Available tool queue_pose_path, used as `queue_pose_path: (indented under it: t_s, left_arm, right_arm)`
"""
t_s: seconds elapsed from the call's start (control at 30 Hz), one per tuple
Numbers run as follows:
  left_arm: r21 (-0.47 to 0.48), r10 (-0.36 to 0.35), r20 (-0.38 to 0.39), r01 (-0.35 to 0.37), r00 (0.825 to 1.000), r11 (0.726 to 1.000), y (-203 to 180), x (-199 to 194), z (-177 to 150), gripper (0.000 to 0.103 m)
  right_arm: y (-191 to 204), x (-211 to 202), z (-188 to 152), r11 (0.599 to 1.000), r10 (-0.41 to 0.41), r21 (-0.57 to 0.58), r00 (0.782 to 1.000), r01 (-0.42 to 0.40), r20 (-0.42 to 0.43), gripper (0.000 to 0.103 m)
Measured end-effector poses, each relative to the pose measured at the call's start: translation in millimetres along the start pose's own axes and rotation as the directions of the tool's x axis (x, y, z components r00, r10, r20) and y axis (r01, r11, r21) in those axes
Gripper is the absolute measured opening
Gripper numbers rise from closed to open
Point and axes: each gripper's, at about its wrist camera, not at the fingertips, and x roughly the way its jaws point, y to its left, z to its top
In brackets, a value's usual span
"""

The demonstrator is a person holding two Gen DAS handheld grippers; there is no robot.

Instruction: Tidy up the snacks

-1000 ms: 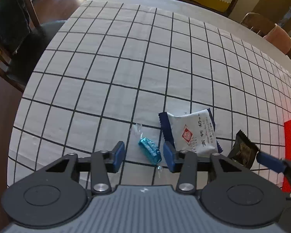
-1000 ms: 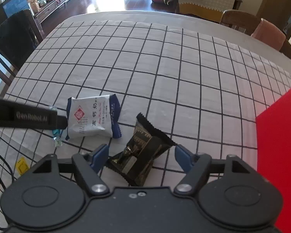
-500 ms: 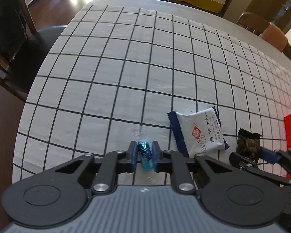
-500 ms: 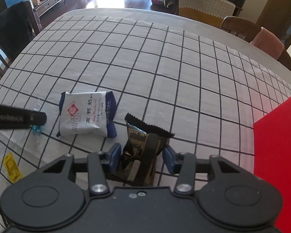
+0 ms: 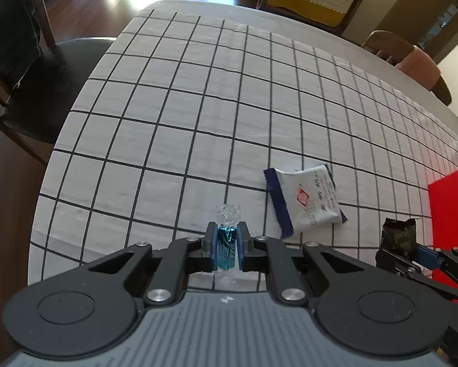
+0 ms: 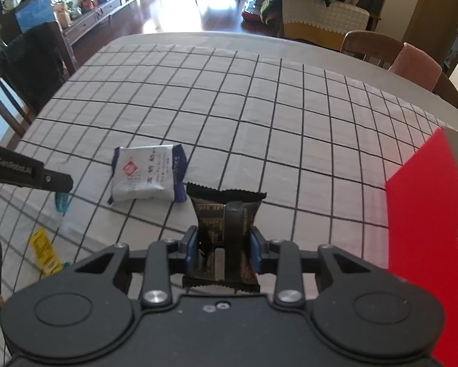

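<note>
My left gripper (image 5: pixel 226 249) is shut on a small blue foil candy (image 5: pixel 225 246) with clear twisted ends, held just above the checked tablecloth. My right gripper (image 6: pixel 224 249) is shut on a black snack packet (image 6: pixel 225 229) with gold print, lifted off the cloth. The right gripper and packet (image 5: pixel 398 240) also show at the right of the left wrist view. A white snack packet with blue ends (image 5: pixel 306 200) lies flat on the cloth between the two grippers; it also shows in the right wrist view (image 6: pixel 148 177).
A red box (image 6: pixel 424 229) stands at the right table edge. A yellow wrapper (image 6: pixel 45 252) and a cable lie at the near left. The table (image 5: pixel 229 107) carries a white cloth with a black grid. Chairs stand at the left and far right.
Both grippers closed from open: the left on the blue candy, the right on the black packet. Both have since lifted their items off the cloth.
</note>
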Motion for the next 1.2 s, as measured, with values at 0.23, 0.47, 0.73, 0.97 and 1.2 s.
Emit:
queue_pose_path:
  t_s: [0.23, 0.47, 0.73, 0.97, 1.2]
  left_arm:
    - [0.024, -0.029, 0.019, 0.028, 0.999, 0.999, -6, -22, -12, 0.012]
    - [0.046, -0.064, 0.046, 0.062, 0.997, 0.997, -25, -53, -25, 0.012]
    - [0.134, -0.136, 0.063, 0.127, 0.989, 0.983, -75, -91, -32, 0.012]
    - [0.212, -0.195, 0.083, 0.174, 0.977, 0.962, -139, -111, -36, 0.012]
    - [0.275, -0.226, 0.079, 0.196, 0.971, 0.941, -210, -110, -38, 0.012]
  right_arm:
    - [-15, -40, -19, 0.999, 0.027, 0.017, 0.998, -0.028, 0.052, 0.032]
    - [-37, -86, -35, 0.997, 0.049, 0.047, 0.994, -0.054, 0.096, 0.032]
    - [-72, -129, -50, 0.996, 0.043, 0.071, 0.99, -0.052, 0.134, 0.032]
    - [-124, -153, -61, 0.992, 0.011, 0.122, 0.986, -0.032, 0.165, 0.032]
    - [-183, -163, -70, 0.984, -0.036, 0.177, 0.983, 0.003, 0.181, 0.032]
